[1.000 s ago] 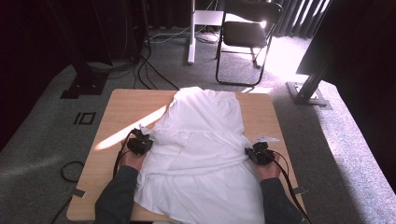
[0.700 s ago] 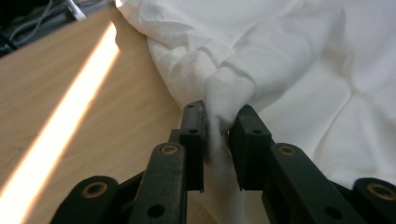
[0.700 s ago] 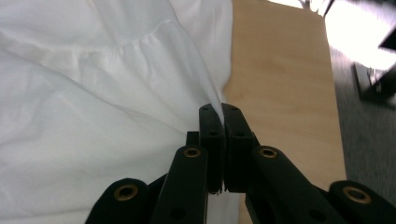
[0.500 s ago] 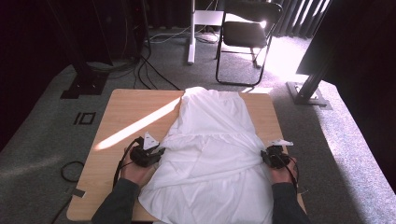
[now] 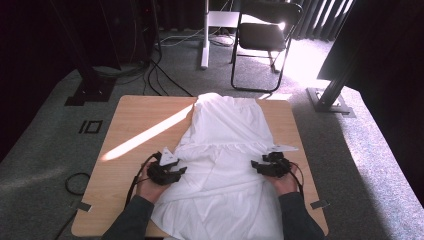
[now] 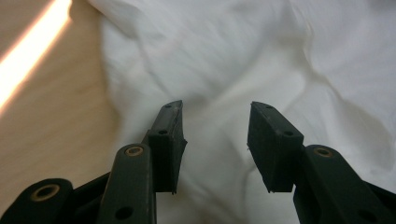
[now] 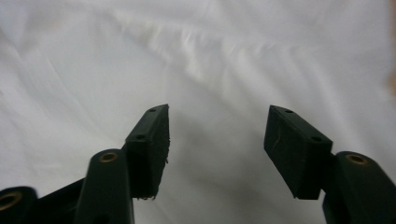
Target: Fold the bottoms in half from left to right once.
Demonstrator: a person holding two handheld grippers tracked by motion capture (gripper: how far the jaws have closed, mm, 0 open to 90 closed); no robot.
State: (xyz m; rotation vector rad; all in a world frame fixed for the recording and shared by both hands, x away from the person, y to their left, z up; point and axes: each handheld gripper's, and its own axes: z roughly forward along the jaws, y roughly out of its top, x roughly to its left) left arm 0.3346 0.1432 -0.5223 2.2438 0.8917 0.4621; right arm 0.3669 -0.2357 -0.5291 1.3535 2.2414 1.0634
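A white garment lies spread lengthwise on the wooden table, its hem hanging over the near edge. My left gripper rests at the garment's left side, pointing inward over the cloth. Its jaws have just been opening, and the left gripper view shows only rumpled white fabric lying beyond the gap, none pinched. My right gripper sits at the garment's right side, facing the left one. Its jaws have also just been opening and stand wide above smooth cloth.
A bright stripe of sunlight crosses the table's left half. Beyond the far edge stand a black chair, a white post and cables on grey carpet. A dark stand base sits at the right.
Both grippers were shut on the garment's sides; they have let go and moved inward over the cloth. The garment's upper left part has drawn in and looks narrower.
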